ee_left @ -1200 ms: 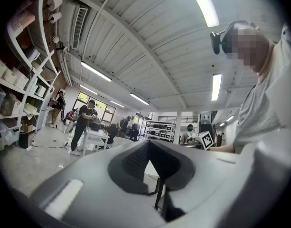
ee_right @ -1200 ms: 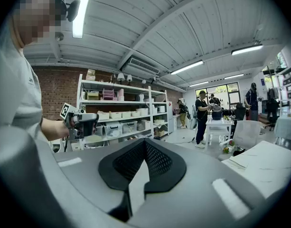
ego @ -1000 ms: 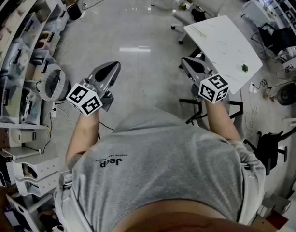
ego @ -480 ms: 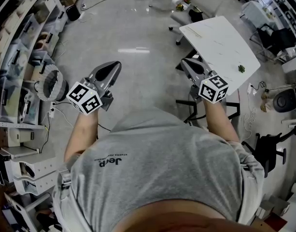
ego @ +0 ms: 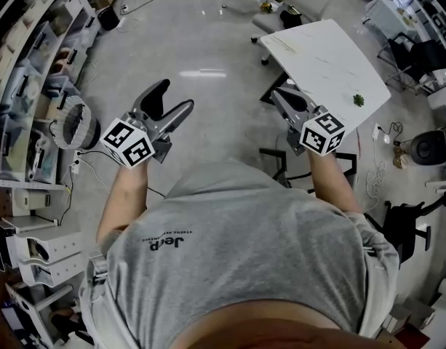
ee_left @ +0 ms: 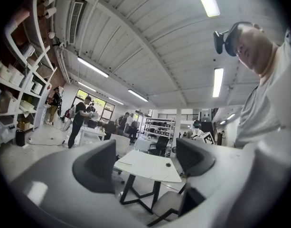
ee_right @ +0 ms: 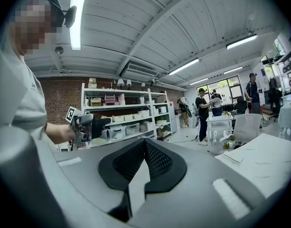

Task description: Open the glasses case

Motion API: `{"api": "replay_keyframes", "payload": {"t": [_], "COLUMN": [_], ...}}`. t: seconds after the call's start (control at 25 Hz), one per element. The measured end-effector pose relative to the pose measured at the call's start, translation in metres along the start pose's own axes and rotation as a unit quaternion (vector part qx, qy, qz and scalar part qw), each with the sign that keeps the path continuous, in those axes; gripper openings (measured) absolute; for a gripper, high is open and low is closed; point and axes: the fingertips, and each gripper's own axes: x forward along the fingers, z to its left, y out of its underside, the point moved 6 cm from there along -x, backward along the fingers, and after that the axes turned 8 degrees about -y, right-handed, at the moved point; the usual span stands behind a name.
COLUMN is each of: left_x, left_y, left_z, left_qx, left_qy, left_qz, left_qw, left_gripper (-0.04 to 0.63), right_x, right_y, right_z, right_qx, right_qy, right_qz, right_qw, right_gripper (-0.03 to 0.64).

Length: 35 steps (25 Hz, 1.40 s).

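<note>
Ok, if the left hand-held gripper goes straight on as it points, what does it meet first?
The left hand-held gripper has just been opening its jaws, nothing between them. Probably the white table ahead, with free air before it; depth is unclear.

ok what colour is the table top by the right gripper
White: the table top shows best in the head view.

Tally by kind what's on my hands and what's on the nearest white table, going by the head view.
Tongs: 2 (left tongs have just been opening, nothing between them; right tongs shut, empty)
Marker cubes: 2
White table: 1
Small green thing on it: 1
Total: 6
</note>
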Motion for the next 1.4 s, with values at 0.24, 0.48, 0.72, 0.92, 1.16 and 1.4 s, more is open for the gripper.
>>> {"api": "replay_keyframes", "payload": {"t": [0.24, 0.48, 0.72, 0.92, 1.16, 1.4], "left_x": [0.015, 0.024, 0.042, 0.073, 0.126, 0.167], "left_y": [0.002, 0.005, 0.013, 0.011, -0.013, -0.056], "left_z": [-0.007, -0.004, 0.033, 0.099, 0.202, 0.307], "left_qx": [0.000, -0.002, -0.015, -0.023, -0.016, -0.013], "left_qy": [-0.020, -0.021, -0.007, 0.026, 0.077, 0.107], "left_qz": [-0.002, 0.006, 0.016, 0.012, 0.009, 0.011], "left_qw": [0.9998, 0.9998, 0.9997, 0.9993, 0.9968, 0.9941], "left_gripper": [0.440, 0.440, 0.440, 0.440, 0.439, 0.439], "right_x": [-0.017, -0.015, 0.015, 0.064, 0.151, 0.247], "right_y": [0.001, 0.002, 0.005, -0.002, -0.029, -0.068], "right_z": [-0.014, -0.026, -0.042, -0.068, -0.107, -0.146], "right_qx": [0.001, 0.005, 0.008, -0.002, -0.013, -0.022], "right_qy": [-0.008, -0.005, 0.006, 0.033, 0.075, 0.100], "right_qz": [-0.009, -0.014, -0.006, -0.001, -0.010, -0.020], "right_qw": [1.000, 1.000, 1.000, 0.999, 0.997, 0.995], "right_gripper": [0.003, 0.003, 0.003, 0.003, 0.003, 0.005]}}
